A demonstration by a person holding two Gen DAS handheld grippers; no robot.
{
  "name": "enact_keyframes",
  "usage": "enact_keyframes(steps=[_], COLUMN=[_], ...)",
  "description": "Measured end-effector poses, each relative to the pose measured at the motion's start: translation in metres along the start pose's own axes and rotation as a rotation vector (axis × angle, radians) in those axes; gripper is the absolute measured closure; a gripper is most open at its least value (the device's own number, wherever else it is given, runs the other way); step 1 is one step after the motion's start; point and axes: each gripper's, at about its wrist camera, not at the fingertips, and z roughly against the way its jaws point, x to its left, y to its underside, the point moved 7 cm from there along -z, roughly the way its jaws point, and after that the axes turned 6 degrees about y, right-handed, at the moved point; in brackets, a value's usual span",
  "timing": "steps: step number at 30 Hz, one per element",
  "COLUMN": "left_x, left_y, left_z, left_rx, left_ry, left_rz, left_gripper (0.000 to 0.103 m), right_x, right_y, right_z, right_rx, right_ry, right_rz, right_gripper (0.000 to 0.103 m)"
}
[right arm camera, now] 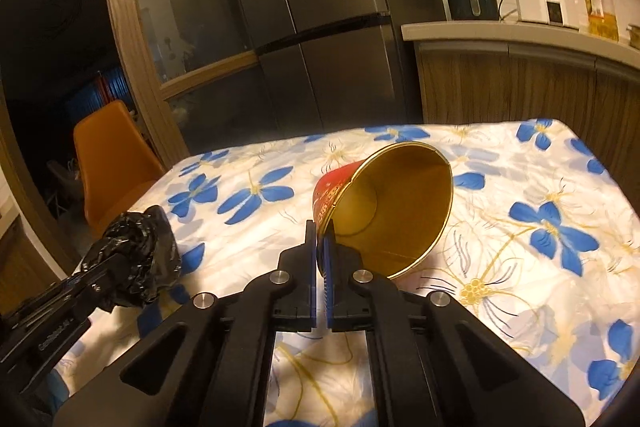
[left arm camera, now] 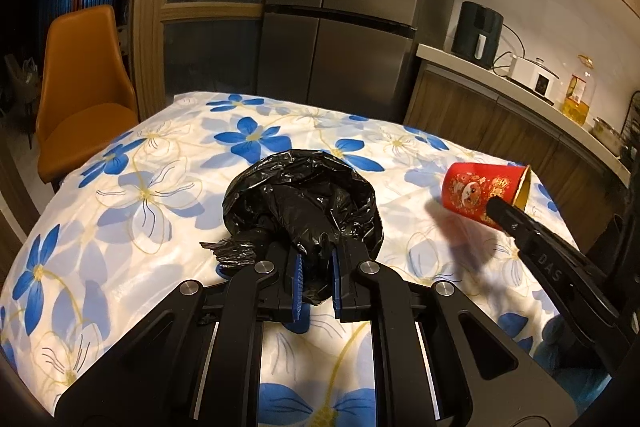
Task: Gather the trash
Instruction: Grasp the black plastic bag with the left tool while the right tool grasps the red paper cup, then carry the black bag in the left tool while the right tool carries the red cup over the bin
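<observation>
A black trash bag (left arm camera: 304,203) sits crumpled on the floral tablecloth, its mouth partly open. My left gripper (left arm camera: 316,251) is shut on the bag's near edge; it also shows in the right wrist view (right arm camera: 136,251). A red paper cup with a gold inside (right arm camera: 392,203) is tilted on its side, mouth toward the right wrist camera. My right gripper (right arm camera: 320,231) is shut on the cup's rim at its left side. In the left wrist view the cup (left arm camera: 480,191) hangs at the right, off the cloth, with the right gripper's fingers (left arm camera: 508,215) on its rim.
The table (left arm camera: 160,155) carries a white cloth with blue flowers. An orange chair (left arm camera: 80,83) stands at the far left. A steel fridge (left arm camera: 340,7) is behind the table. A counter (left arm camera: 520,79) at the right holds an air fryer, a cooker and an oil bottle.
</observation>
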Motion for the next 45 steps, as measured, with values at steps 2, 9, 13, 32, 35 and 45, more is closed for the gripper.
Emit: enact_keyframes(steps=[2, 9, 13, 32, 35, 45], left_x=[-0.005, -0.028, -0.046, -0.164, -0.19, -0.292], left_y=[-0.001, -0.003, -0.004, 0.007, 0.009, 0.021], left_z=[0.002, 0.017, 0.027, 0.05, 0.051, 0.055], left_rx=[-0.003, -0.024, -0.037, -0.053, -0.053, -0.062], left_ry=[0.004, 0.025, 0.044, 0.202, 0.239, 0.407], left_rz=[-0.006, -0.031, -0.048, -0.165, -0.191, -0.284], left_gripper=[0.093, 0.093, 0.093, 0.093, 0.093, 0.093], right_x=[0.001, -0.007, -0.014, -0.101, -0.12, -0.205], right_y=[-0.003, -0.012, -0.014, -0.02, -0.019, -0.021], right_z=[0.009, 0.049, 0.072, 0.168, 0.18, 0.227], right_rx=[-0.017, -0.069, -0.095, -0.209, -0.225, -0.284], right_ry=[0.0, 0.005, 0.014, 0.153, 0.184, 0.339], right_rz=[0.008, 0.011, 0.01, -0.041, -0.057, -0.121], right_gripper=[0.099, 0.099, 0.099, 0.1, 0.1, 0.1])
